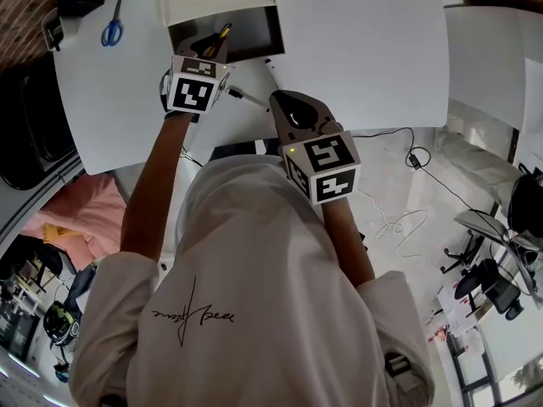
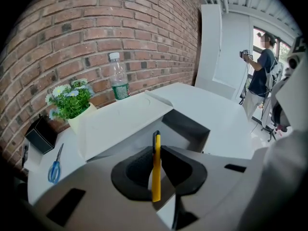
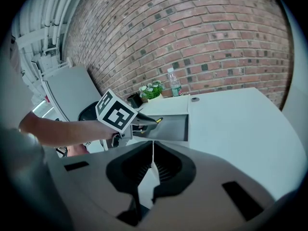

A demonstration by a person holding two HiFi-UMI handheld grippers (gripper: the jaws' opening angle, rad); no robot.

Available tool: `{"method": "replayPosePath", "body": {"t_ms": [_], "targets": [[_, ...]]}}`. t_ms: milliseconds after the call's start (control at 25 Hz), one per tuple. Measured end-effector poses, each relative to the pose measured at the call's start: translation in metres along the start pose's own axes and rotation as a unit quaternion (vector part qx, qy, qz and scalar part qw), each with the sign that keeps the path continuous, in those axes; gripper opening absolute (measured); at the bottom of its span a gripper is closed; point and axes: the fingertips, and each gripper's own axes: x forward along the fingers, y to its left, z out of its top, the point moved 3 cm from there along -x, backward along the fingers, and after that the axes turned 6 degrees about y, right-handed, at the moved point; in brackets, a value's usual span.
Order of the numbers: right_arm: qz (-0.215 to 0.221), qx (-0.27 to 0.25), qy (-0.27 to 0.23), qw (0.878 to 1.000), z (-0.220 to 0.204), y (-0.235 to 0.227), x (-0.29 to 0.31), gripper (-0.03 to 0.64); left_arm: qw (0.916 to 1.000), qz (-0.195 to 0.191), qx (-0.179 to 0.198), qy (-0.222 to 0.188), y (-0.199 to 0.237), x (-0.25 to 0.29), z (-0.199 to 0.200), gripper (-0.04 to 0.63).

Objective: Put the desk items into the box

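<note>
Left claw (image 2: 157, 149) clamped on yellow cutter (image 2: 156, 182), upright between its jaws, held over the open box (image 2: 187, 128). Right claw (image 3: 153, 154) closed, empty, near the box.

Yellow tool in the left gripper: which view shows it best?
The left gripper view: the yellow tool stands clamped between the jaws. The head view and the right gripper view show only its small tip.

Right gripper shut and empty over the table
The right gripper (image 3: 153, 150) has its jaws together above the white table (image 3: 240, 129); farther left, the left gripper (image 3: 154, 121) grips a yellow item (image 3: 158, 120) over the open box (image 3: 173, 127).
</note>
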Motion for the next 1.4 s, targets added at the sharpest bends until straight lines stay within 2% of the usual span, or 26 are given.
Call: {"method": "replayPosePath", "body": {"t_ms": [520, 800, 1400], "targets": [[-0.005, 0.003, 0.001, 1.000, 0.000, -0.005, -0.004, 0.026, 0.9999, 0.002, -0.011, 0.010, 0.001, 0.016, -0.006, 0.054], [-0.008, 0.004, -0.001, 1.000, 0.000, -0.007, -0.005, 0.026, 0.9996, 0.004, 0.000, 0.030, 0.000, 0.023, -0.010, 0.054], [-0.007, 0.006, -0.001, 1.000, 0.000, -0.007, -0.006, 0.026, 0.9995, -0.002, -0.017, 0.027, 0.004, 0.027, -0.013, 0.057]]}}
